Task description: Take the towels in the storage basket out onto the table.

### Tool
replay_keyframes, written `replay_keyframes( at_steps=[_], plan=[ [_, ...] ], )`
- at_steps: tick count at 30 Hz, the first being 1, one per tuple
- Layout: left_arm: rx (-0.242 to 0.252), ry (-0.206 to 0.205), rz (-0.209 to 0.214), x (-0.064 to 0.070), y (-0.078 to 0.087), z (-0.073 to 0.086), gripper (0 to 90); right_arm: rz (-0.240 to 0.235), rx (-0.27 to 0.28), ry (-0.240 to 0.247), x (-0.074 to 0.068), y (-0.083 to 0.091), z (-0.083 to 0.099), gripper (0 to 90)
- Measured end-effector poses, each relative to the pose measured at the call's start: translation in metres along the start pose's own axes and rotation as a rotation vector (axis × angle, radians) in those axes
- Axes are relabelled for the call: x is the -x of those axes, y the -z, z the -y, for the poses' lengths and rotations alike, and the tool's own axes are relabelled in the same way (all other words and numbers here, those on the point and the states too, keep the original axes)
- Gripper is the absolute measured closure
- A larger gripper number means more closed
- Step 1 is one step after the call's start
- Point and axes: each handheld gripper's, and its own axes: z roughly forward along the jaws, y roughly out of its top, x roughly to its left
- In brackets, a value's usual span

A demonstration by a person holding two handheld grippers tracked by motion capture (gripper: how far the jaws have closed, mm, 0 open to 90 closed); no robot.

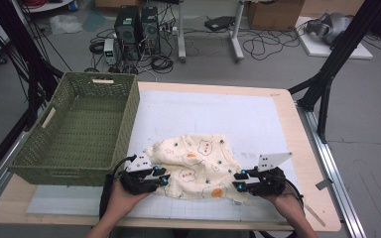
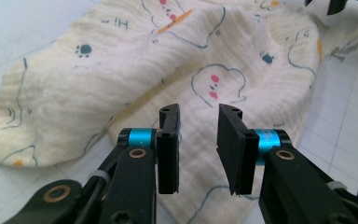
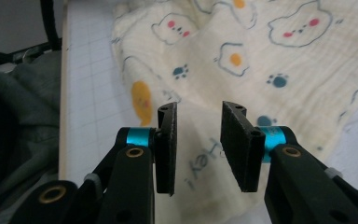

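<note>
Cloth (image 1: 194,163) lies rumpled on white gridded mat (image 1: 238,116); both claws part-open, holding nothing.

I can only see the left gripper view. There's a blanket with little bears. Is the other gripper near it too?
Observer: Yes. The right gripper is at the cloth's other near corner, jaws open over the fabric.
Operator: Is there somewhere to put it?
Observer: A green woven basket stands left of the cloth, with nothing in it.
Operator: What's under the blanket?
Observer: A white gridded mat on a wooden table.
</note>
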Motion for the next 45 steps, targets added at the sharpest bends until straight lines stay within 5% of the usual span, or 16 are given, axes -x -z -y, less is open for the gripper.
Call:
replay_keyframes(
  at_steps=[12, 21, 30, 39, 45],
  plan=[
    [-0.112, -0.023, -0.016, 0.001, -0.007, 0.01, 70.7, -0.018, -0.101, 0.017, -0.008, -0.002, 0.018, 70.2],
    [-0.12, -0.013, -0.018, 0.001, -0.006, 0.01, 87.5, -0.019, -0.124, 0.028, -0.005, -0.007, 0.018, 81.2],
    [-0.135, -0.013, -0.004, 0.007, 0.002, 0.014, 89.1, -0.064, -0.127, 0.039, -0.008, -0.005, 0.018, 87.5],
    [-0.092, -0.005, 0.021, 0.017, 0.016, 0.016, 87.3, -0.1, -0.12, 0.033, -0.016, 0.002, 0.02, 81.3],
    [-0.019, 0.019, -0.004, 0.007, 0.012, 0.005, 79.2, -0.037, -0.053, 0.036, -0.003, 0.007, -0.003, 73.6]
  ],
)
